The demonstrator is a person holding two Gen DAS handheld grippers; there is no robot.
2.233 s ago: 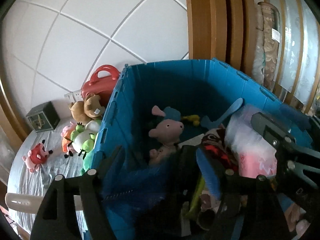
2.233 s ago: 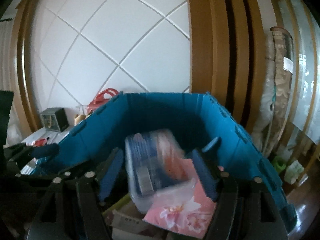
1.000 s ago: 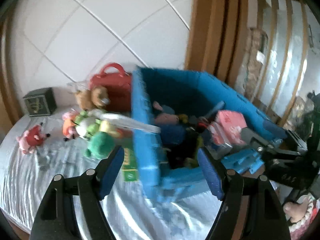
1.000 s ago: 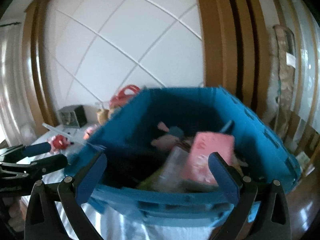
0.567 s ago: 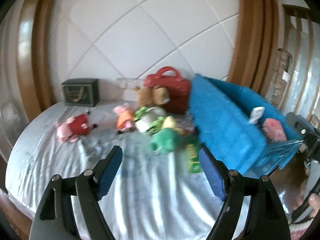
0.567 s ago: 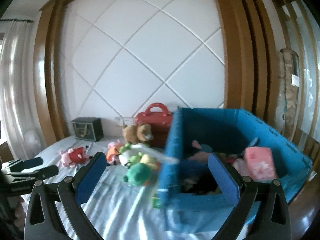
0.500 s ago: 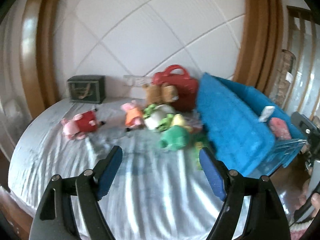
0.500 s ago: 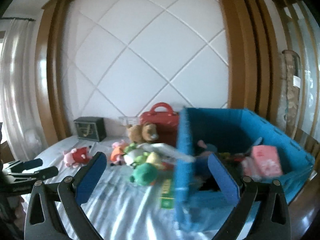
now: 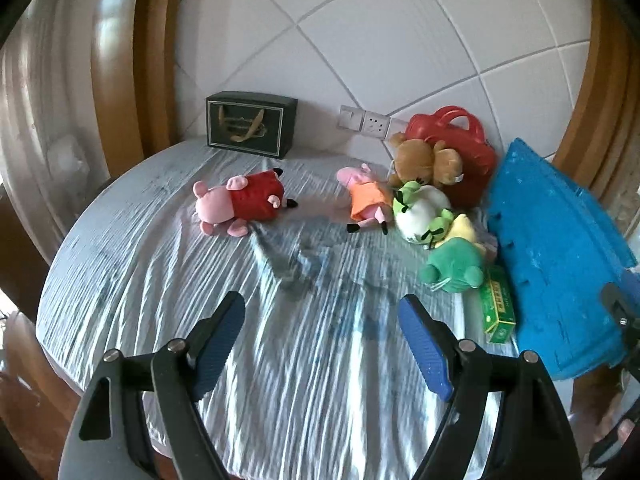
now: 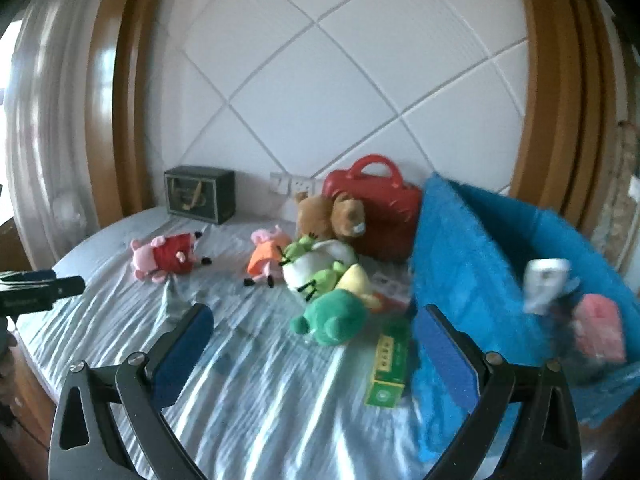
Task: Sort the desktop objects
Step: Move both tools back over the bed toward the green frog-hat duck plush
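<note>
- The blue crate [image 10: 480, 248] is smeared by motion in the right wrist view; its contents — a whitish thing [image 10: 546, 284] and a pink thing [image 10: 600, 332] — cannot be identified.
- In the left wrist view the crate [image 9: 560, 264] shows only its outer wall; its inside is hidden.
- The print on the green box [image 10: 388, 368] is too blurred to read.
- The red case [image 9: 464, 148] is partly hidden behind the brown plush bear [image 9: 424, 160].
- The yellow plush [image 9: 464, 230] is mostly covered by the green plush [image 9: 452, 266].
- At the lower right edge — part of a person's hand [image 9: 616, 436], cut off.
</note>
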